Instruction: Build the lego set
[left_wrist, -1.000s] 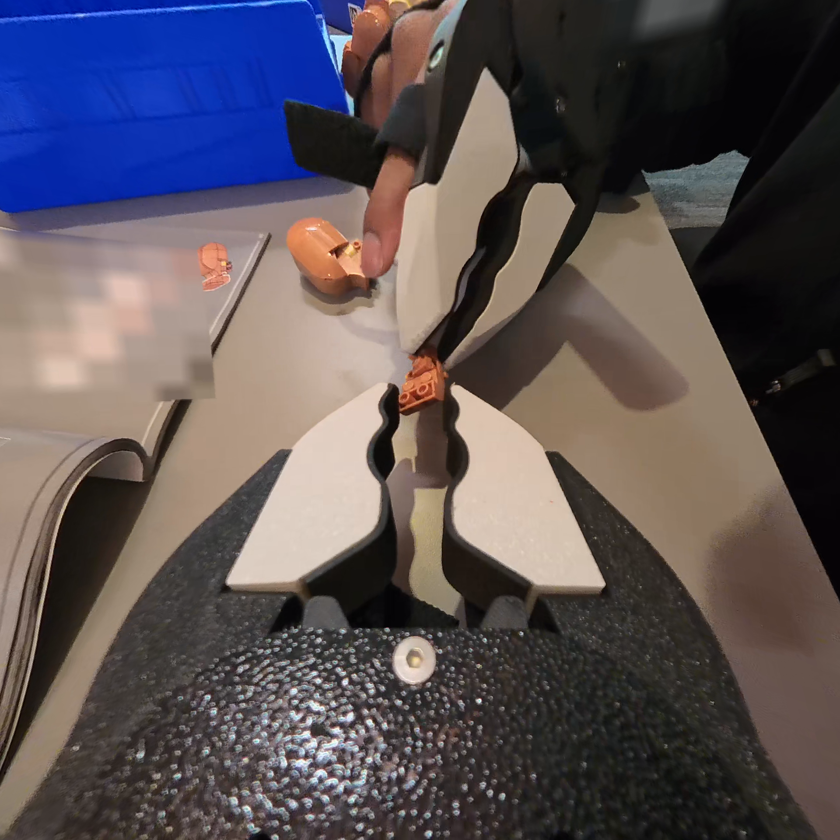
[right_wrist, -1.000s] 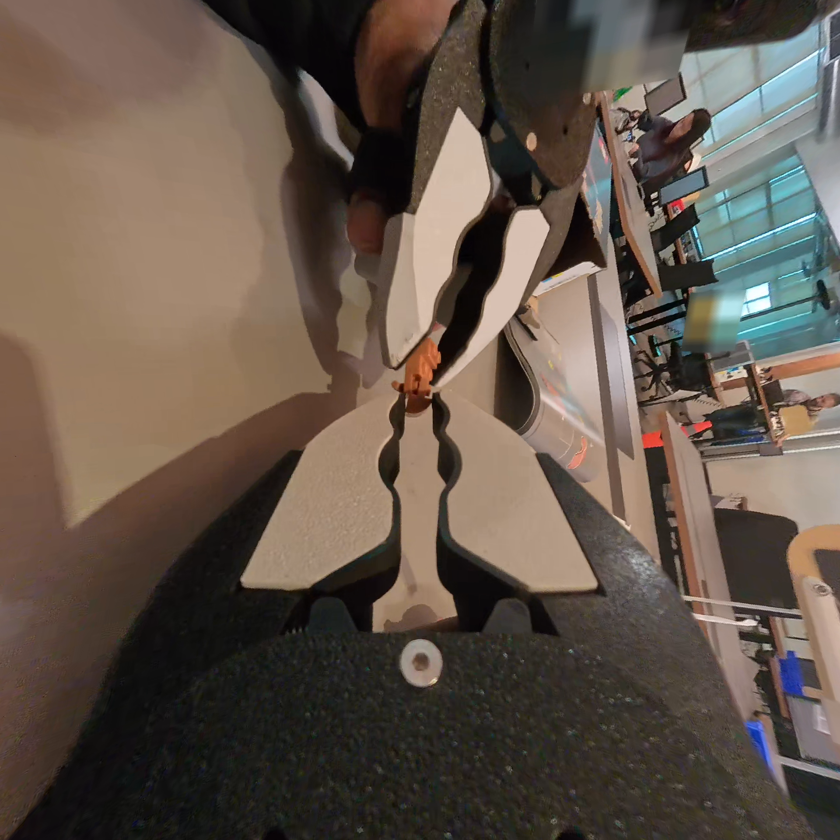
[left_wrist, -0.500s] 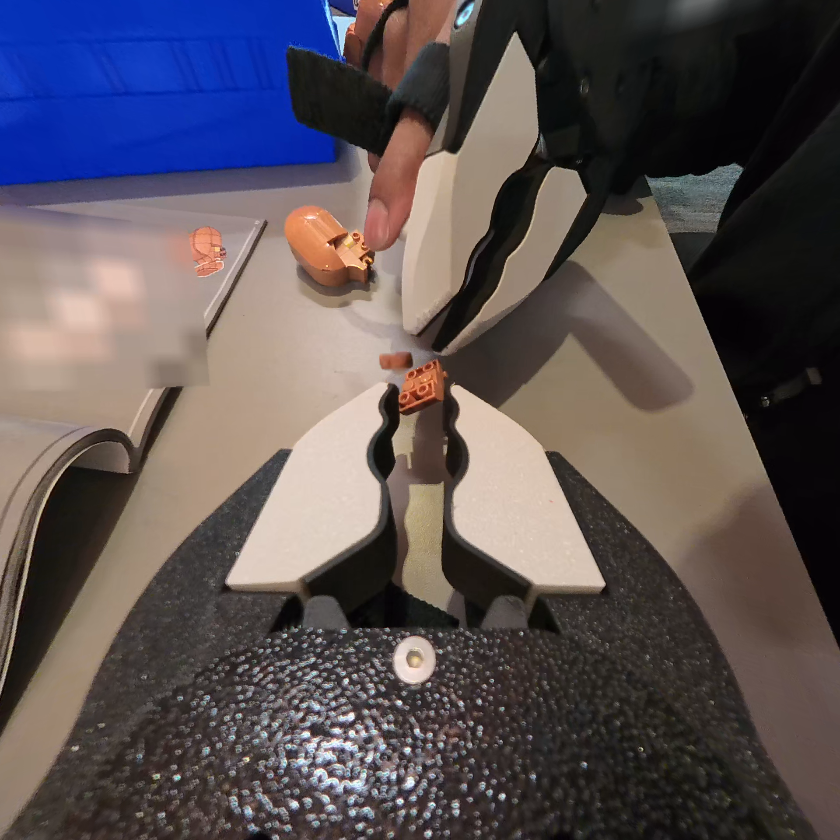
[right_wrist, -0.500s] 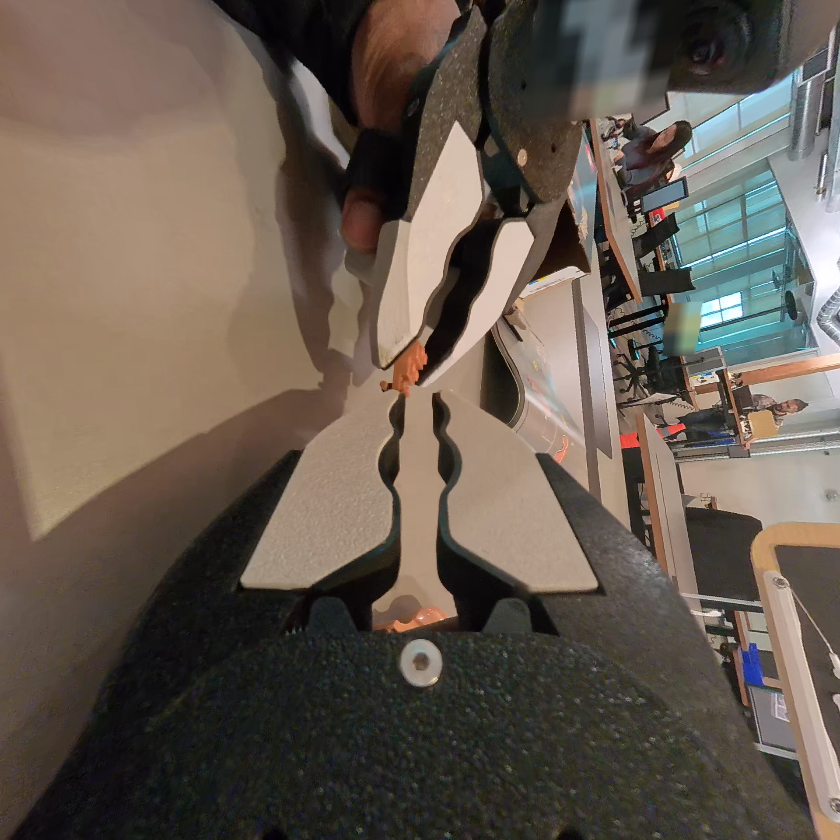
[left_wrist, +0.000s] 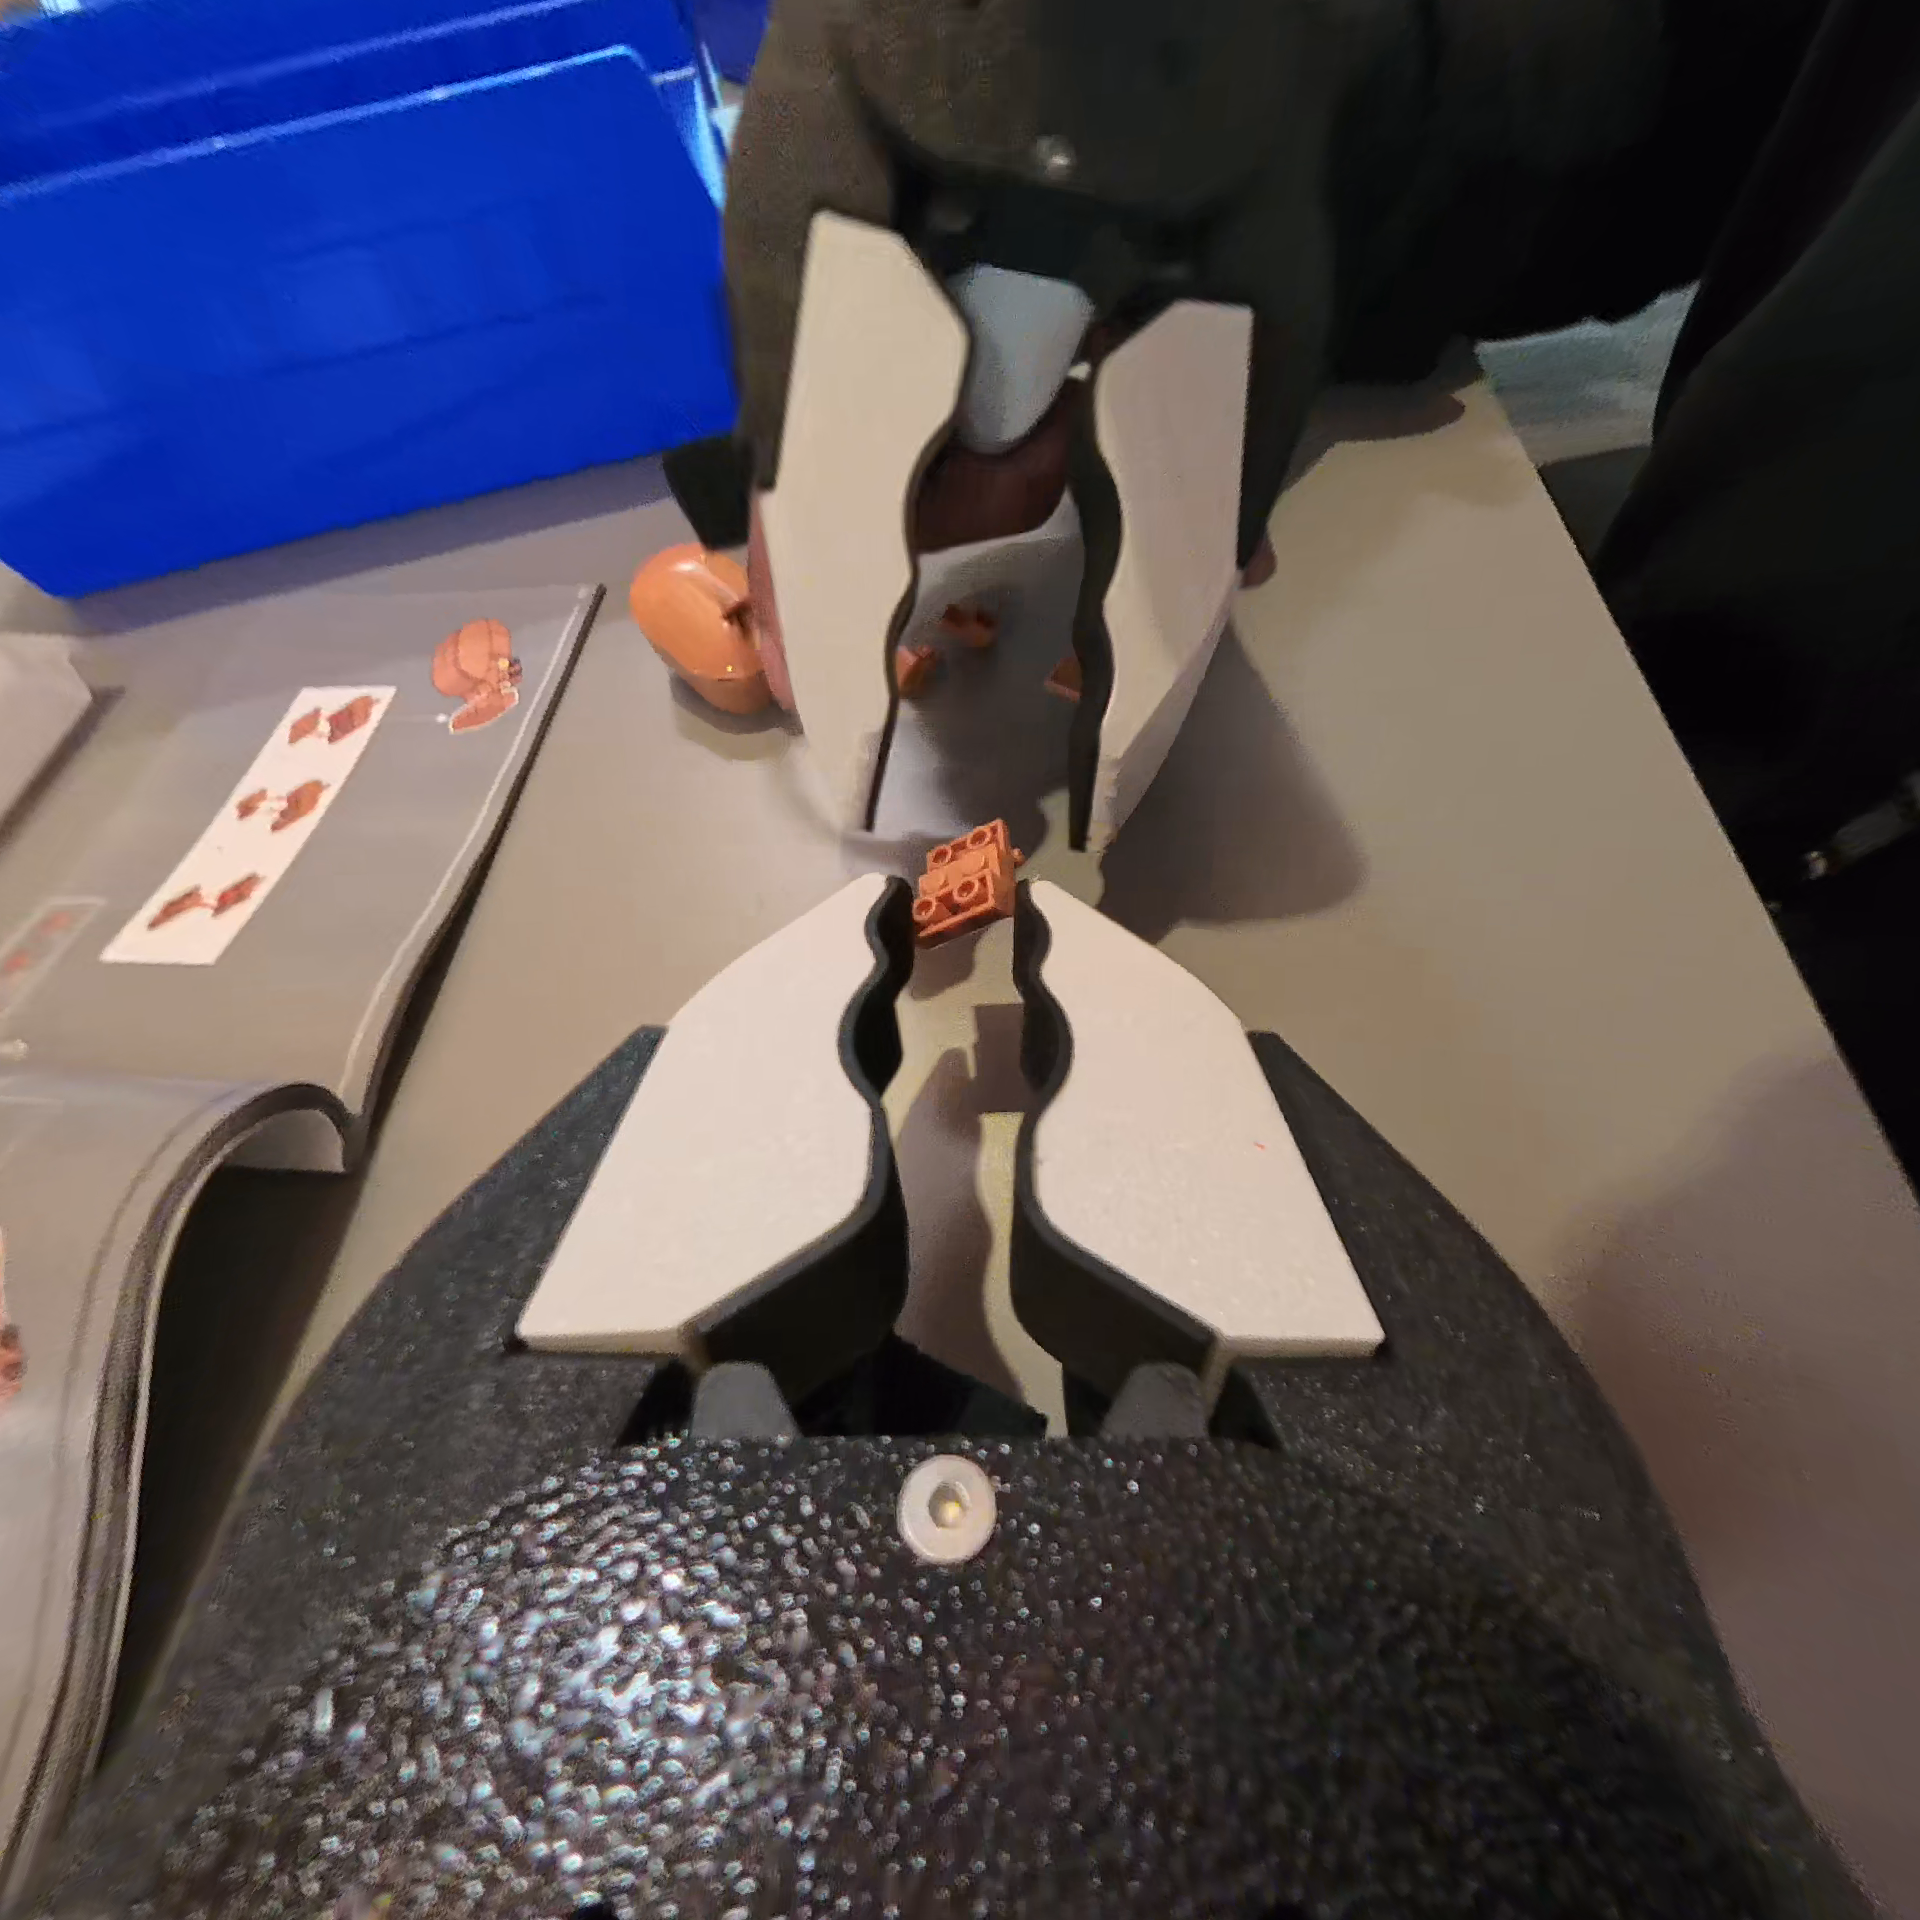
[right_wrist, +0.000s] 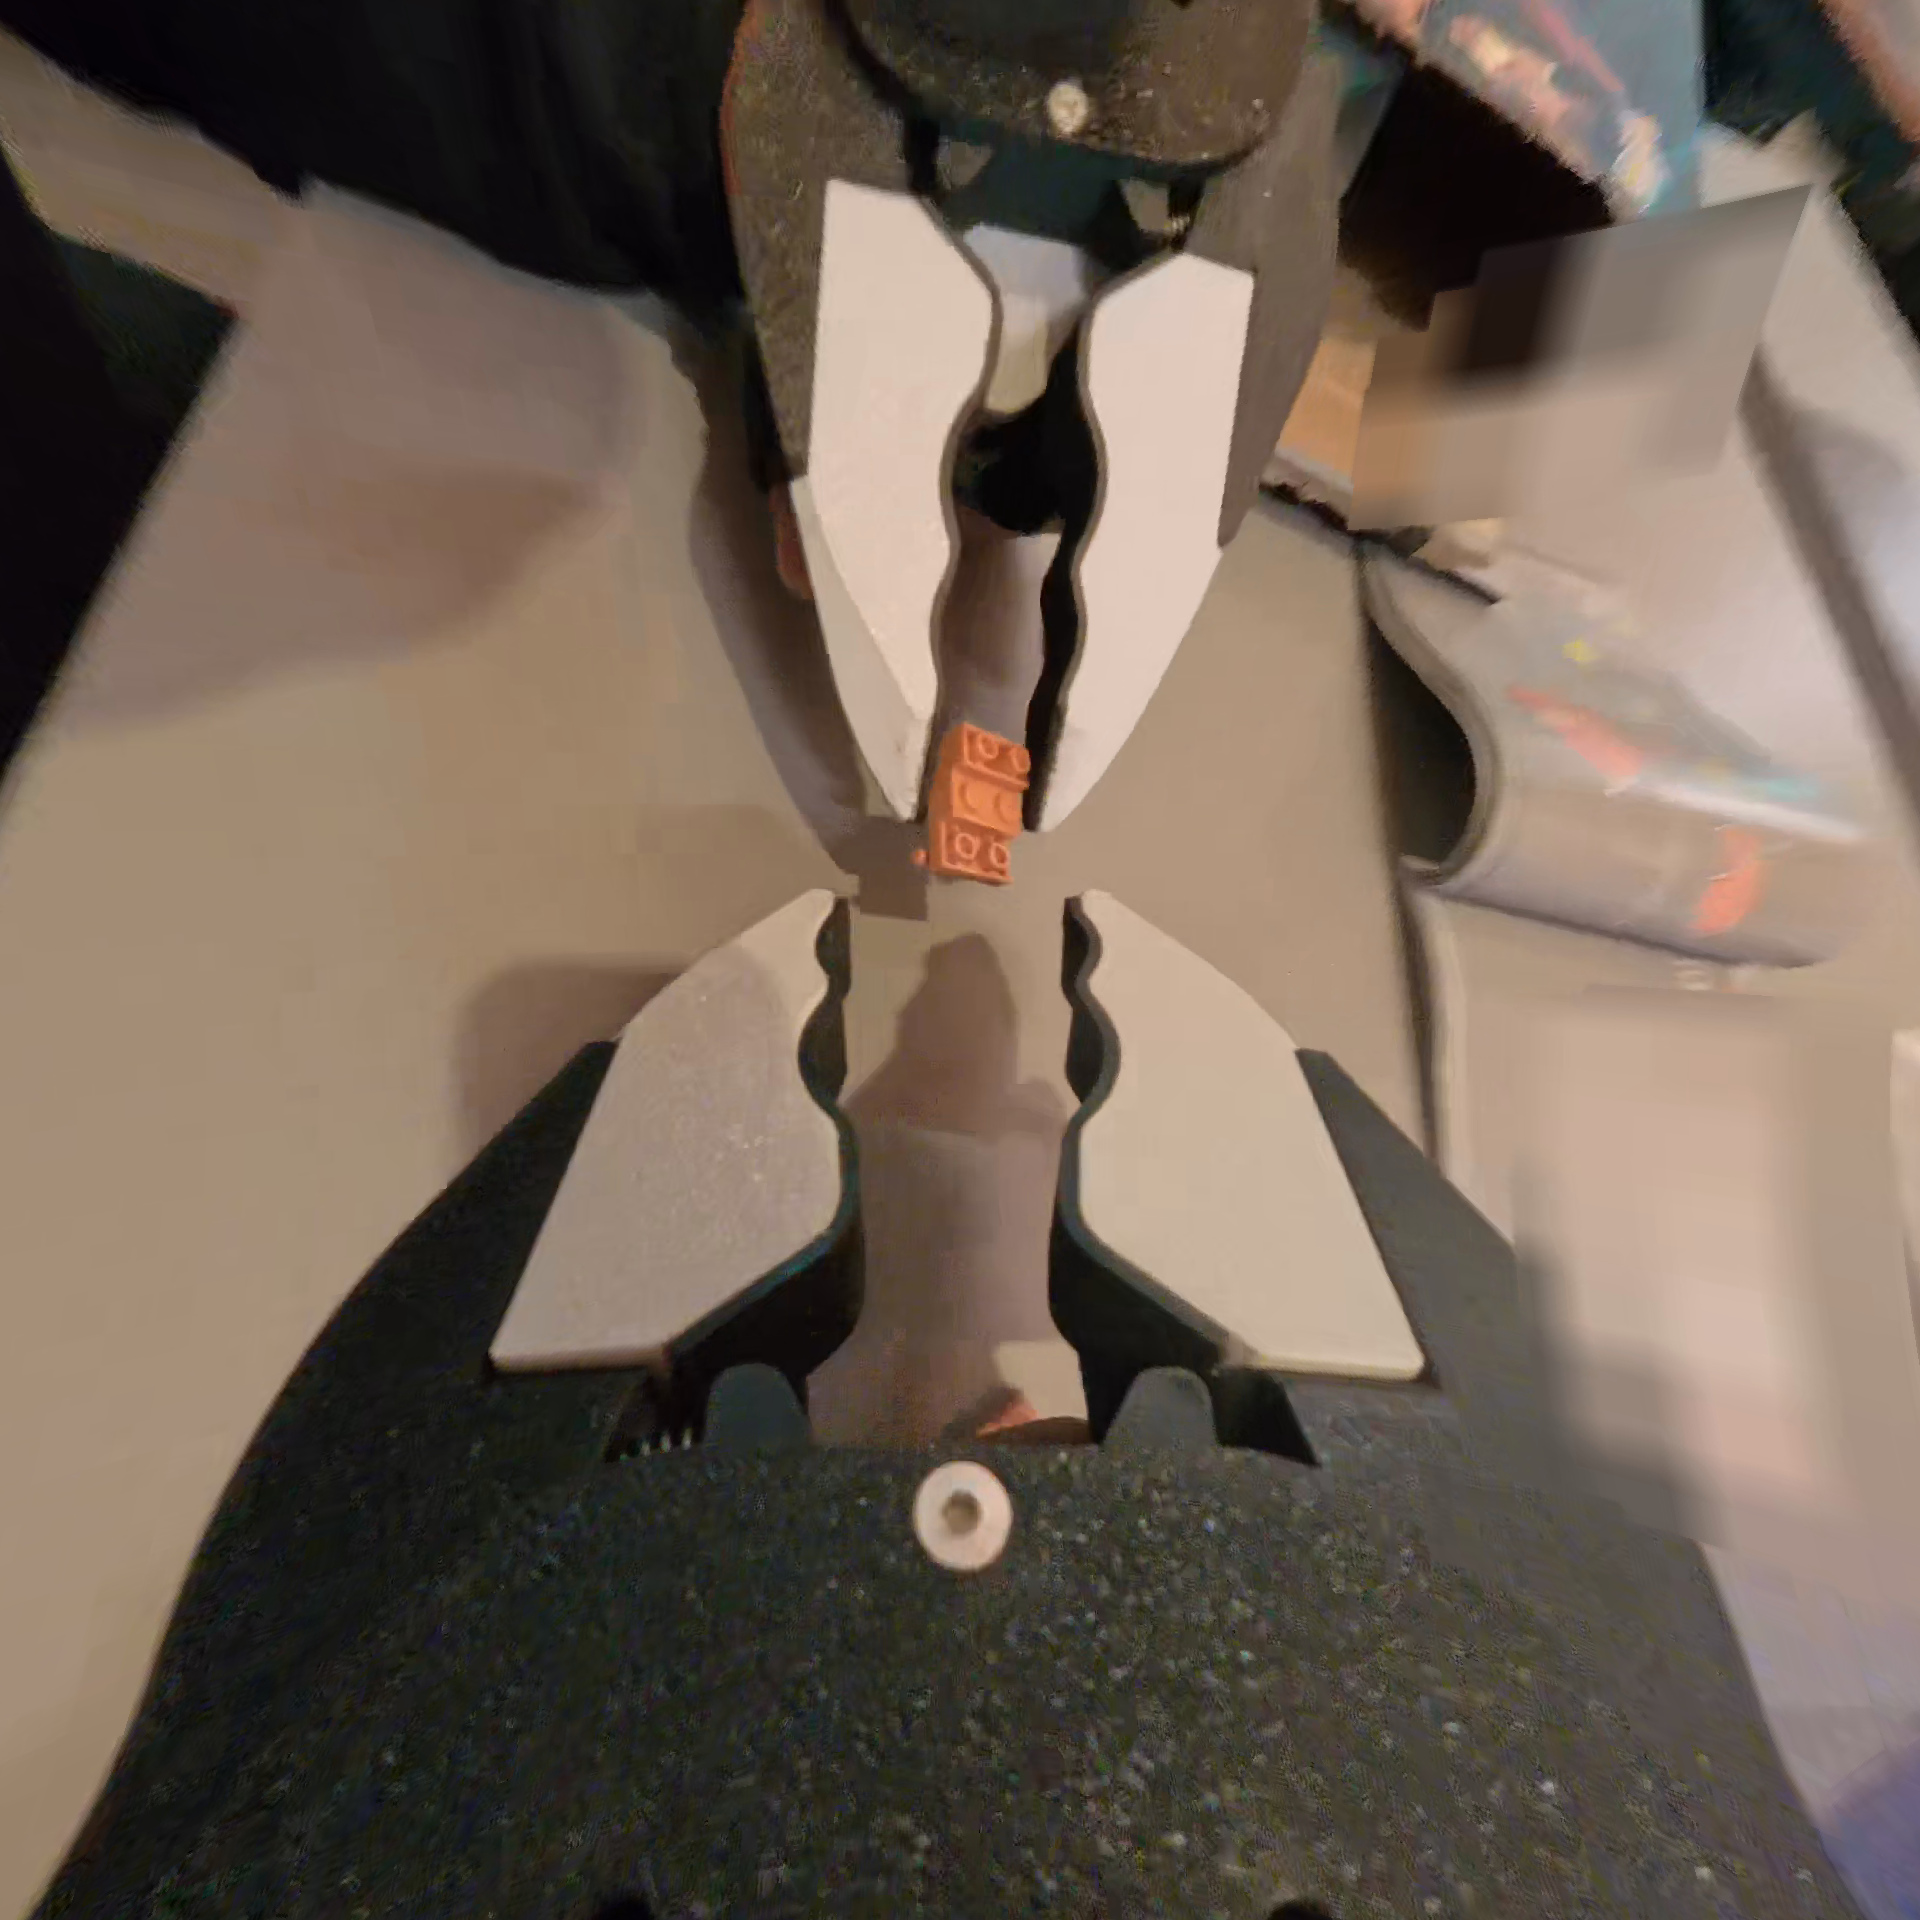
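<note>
Left wrist view, left hand-held gripper pinching orange lego piece, right hand-held gripper spread beyond

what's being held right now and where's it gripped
The left hand-held gripper pinches the small orange lego piece by its sides at the fingertips; the right hand-held gripper is open, empty.

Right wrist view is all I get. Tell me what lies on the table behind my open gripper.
Observer: A rounded orange part sits on the table, just behind one finger of the right gripper.
Operator: Go on. Name anything smaller.
Observer: A few small loose pieces lie on the table behind the gap between its fingers.
Operator: Now say what stands past those.
Observer: Blue bins stand farther back, beyond the open booklet.
</note>
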